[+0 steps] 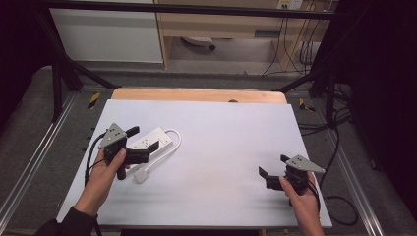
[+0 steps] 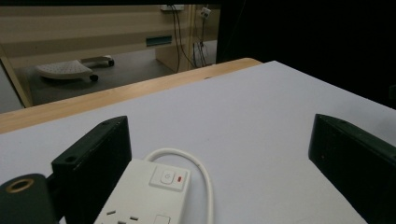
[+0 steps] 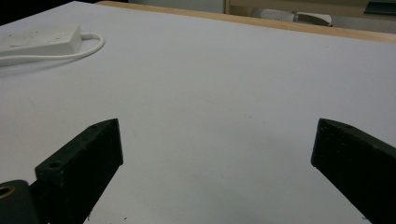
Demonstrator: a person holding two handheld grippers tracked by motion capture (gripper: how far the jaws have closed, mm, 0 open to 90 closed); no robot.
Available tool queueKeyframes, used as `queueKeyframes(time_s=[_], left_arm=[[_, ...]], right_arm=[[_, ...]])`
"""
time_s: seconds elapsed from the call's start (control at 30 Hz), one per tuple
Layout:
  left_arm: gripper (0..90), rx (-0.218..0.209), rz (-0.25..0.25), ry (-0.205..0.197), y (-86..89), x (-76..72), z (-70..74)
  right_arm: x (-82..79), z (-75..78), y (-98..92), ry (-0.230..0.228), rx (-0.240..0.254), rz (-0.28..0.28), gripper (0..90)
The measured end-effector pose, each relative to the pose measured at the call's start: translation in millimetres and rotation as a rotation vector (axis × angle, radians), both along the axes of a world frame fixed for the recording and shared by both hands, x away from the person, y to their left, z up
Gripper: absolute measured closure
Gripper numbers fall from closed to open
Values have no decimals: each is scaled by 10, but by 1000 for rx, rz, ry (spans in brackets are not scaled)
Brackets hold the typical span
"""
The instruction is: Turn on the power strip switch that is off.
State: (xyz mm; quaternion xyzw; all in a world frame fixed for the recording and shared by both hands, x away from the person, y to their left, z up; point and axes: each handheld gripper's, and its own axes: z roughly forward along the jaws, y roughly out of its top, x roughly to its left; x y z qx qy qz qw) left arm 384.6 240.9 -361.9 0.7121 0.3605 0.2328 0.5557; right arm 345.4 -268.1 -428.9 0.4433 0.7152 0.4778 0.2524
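Note:
A white power strip (image 1: 150, 142) lies on the left part of the white table, its white cord (image 1: 173, 139) looping round the far end and back to a white plug (image 1: 141, 175) near my left hand. My left gripper (image 1: 142, 139) hovers open over the strip, one jaw on each side. In the left gripper view the strip (image 2: 144, 196) lies between the jaws, close to the left one, its switch with a red mark (image 2: 169, 178) facing up. My right gripper (image 1: 273, 166) stands open over bare table at the right. The strip (image 3: 39, 39) lies far off in the right gripper view.
The white table top (image 1: 221, 147) has a wooden strip (image 1: 196, 95) along its far edge. Black frame legs and cables (image 1: 339, 147) stand beside the table at the right. A wooden cabinet (image 1: 226, 24) stands on the floor beyond.

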Motion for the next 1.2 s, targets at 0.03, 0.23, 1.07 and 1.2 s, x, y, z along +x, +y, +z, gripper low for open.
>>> queueKeyframes(time_s=[0.03, 0.23, 1.07, 1.2], left_arm=[[58, 0, 3, 0, 18, -21, 6], [59, 6, 21, 1, 158, -145, 25], [59, -1, 106, 60, 684, -527, -235], [61, -5, 126, 69, 740, -574, -347]], right_arm=[[1, -2, 1, 2, 1, 0, 27], [11, -7, 13, 4, 0, 5, 27], [22, -16, 24, 11, -4, 6, 27], [22, -20, 20, 9, -6, 4, 27]])
